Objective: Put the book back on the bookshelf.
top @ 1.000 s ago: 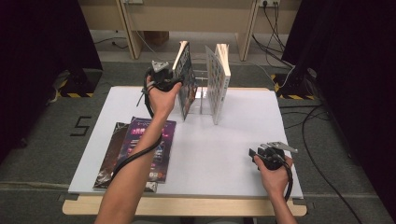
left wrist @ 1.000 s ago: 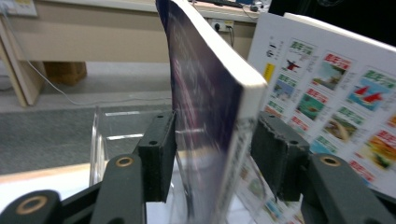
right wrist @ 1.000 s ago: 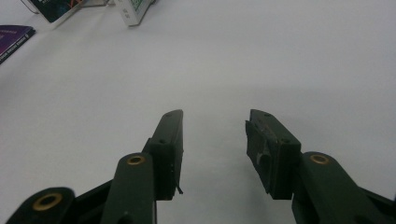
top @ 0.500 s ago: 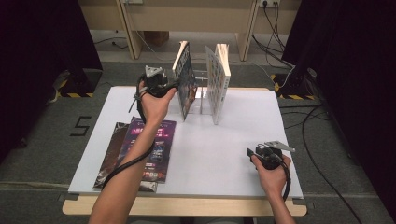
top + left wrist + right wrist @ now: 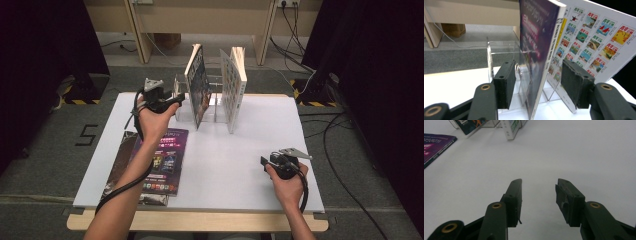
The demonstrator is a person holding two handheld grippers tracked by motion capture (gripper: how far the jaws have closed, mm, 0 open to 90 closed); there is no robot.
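Purple magazine [image 5: 536, 50]: upright in clear rack [image 5: 501, 53], between the parted jaws of left gripper [image 5: 537, 82], unclamped. Right gripper [image 5: 538, 200]: jaws apart, holding nothing.

Two upright magazines [image 5: 197, 85] [image 5: 233, 87], two flat magazines [image 5: 162, 160] [image 5: 122, 165], one clear rack [image 5: 181, 95]

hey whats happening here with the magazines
A person is working at a white table with a gripper in each hand. The left gripper is open around the dark magazine standing in a clear rack, its pads not pressing it. A second magazine stands beside it, and more magazines lie flat. The right gripper rests open, empty, over bare table.
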